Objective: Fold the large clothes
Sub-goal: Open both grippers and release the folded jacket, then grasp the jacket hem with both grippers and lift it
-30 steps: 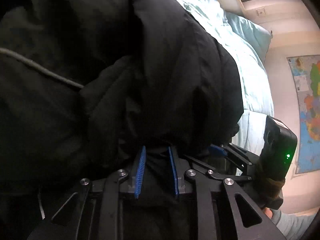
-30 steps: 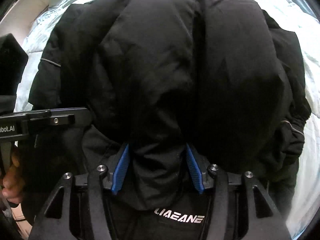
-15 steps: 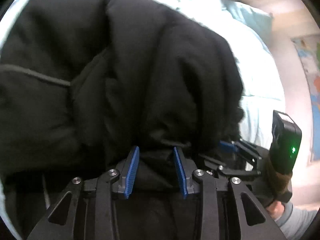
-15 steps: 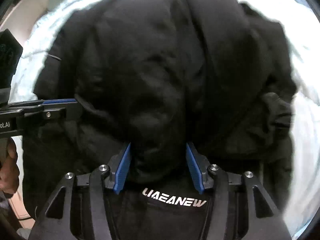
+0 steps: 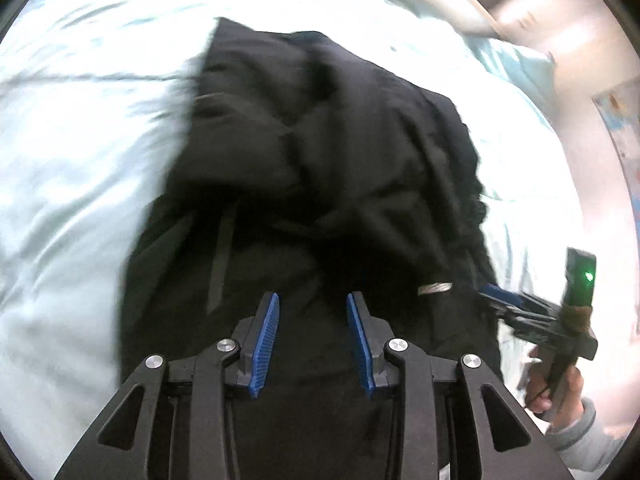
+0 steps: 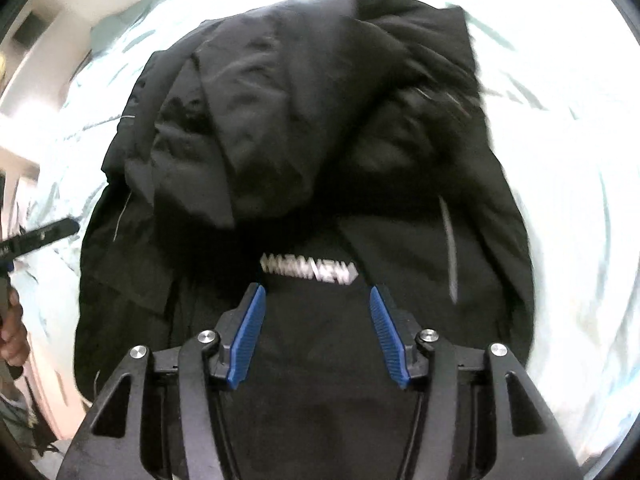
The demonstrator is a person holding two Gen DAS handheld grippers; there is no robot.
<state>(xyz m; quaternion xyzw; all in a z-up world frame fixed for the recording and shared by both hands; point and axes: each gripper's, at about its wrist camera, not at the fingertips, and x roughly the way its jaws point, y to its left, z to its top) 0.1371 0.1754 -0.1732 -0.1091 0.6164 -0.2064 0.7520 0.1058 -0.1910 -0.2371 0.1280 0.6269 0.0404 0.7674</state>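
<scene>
A large black padded jacket lies bunched and folded over on the pale blue bed; it also shows in the right wrist view, with white lettering on its near part. My left gripper is open above the jacket's near edge, nothing between its blue pads. My right gripper is open just behind the lettering, holding nothing. The right gripper also shows in the left wrist view, beside the jacket's right edge. The left gripper's tip shows in the right wrist view, at the jacket's left side.
The pale blue bedsheet surrounds the jacket on all sides. A pillow lies at the bed's far right. A wall with a map is to the right. The bed's left edge and floor show in the right wrist view.
Both grippers have let go of the jacket fold and pulled back and up. The jacket now lies folded over on the bed, farther from both cameras.
</scene>
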